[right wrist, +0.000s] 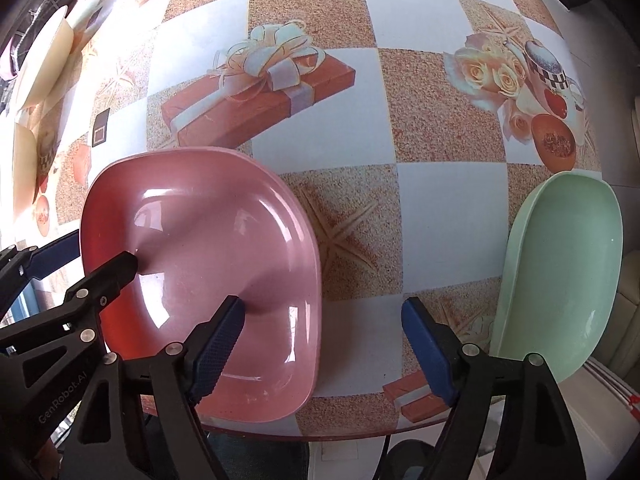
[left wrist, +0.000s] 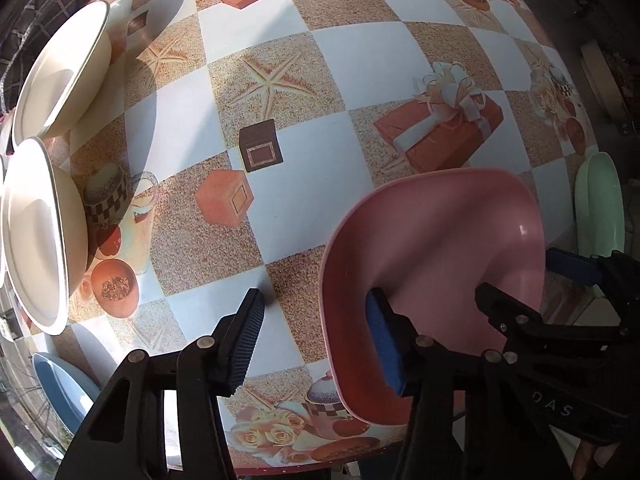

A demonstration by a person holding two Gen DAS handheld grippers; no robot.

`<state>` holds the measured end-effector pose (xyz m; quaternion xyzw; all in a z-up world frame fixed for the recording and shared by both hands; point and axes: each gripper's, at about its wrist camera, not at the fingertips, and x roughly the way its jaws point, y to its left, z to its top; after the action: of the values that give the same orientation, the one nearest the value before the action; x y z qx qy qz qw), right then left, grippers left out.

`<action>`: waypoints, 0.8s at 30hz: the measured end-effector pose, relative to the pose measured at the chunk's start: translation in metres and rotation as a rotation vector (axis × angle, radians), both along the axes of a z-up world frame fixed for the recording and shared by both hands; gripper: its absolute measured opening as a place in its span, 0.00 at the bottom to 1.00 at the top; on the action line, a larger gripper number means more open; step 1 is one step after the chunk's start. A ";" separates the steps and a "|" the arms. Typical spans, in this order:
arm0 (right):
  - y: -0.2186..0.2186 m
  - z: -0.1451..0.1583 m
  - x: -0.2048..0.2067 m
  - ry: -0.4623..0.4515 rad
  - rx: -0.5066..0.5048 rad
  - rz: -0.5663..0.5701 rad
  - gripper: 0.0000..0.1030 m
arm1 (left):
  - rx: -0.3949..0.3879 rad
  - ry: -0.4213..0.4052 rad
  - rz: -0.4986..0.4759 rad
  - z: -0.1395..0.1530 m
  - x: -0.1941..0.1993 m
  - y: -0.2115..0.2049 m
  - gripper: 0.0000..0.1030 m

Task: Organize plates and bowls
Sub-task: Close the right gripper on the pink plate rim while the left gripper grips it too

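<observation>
A pink plate point(left wrist: 444, 264) lies on the patterned table near its front edge; it also shows in the right wrist view point(right wrist: 208, 248). My left gripper point(left wrist: 316, 344) is open, its right finger over the plate's near rim and its left finger over bare table. My right gripper point(right wrist: 324, 348) is open and empty, its left finger over the pink plate's right part, its right finger beside a mint green plate point(right wrist: 560, 280). The green plate also shows at the right edge of the left wrist view point(left wrist: 600, 204). Two cream bowls point(left wrist: 60, 72) point(left wrist: 36, 232) stand at the left.
A blue plate point(left wrist: 64, 388) lies at the table's near left corner. The checkered tablecloth point(left wrist: 320, 80) covers the table, whose front edge point(right wrist: 320, 432) runs just below the grippers. The other gripper's black arm point(left wrist: 560, 320) reaches in from the right.
</observation>
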<state>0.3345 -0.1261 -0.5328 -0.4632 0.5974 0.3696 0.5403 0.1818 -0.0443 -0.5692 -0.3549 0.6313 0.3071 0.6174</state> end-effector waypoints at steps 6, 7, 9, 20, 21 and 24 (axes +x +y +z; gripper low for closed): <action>0.016 -0.001 -0.047 0.052 0.022 0.050 0.36 | -0.004 -0.008 -0.067 0.003 -0.009 -0.008 0.22; 0.018 -0.002 -0.052 0.111 0.047 0.040 0.33 | -0.012 -0.010 -0.058 0.002 -0.019 -0.007 0.22; 0.023 -0.002 -0.064 0.132 0.039 0.058 0.30 | -0.026 -0.010 -0.029 0.001 -0.037 -0.002 0.22; 0.059 -0.001 -0.163 0.214 0.011 0.212 0.30 | -0.035 0.039 0.087 -0.006 -0.134 0.022 0.22; 0.062 -0.001 -0.171 0.209 0.008 0.234 0.30 | -0.035 0.042 0.094 -0.008 -0.136 0.026 0.22; 0.061 0.001 -0.183 0.164 -0.010 0.291 0.30 | -0.039 0.028 0.107 -0.009 -0.141 0.035 0.22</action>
<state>0.1519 -0.0655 -0.5323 -0.5158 0.5676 0.4777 0.4284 0.0403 -0.0095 -0.5783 -0.3959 0.6257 0.3323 0.5843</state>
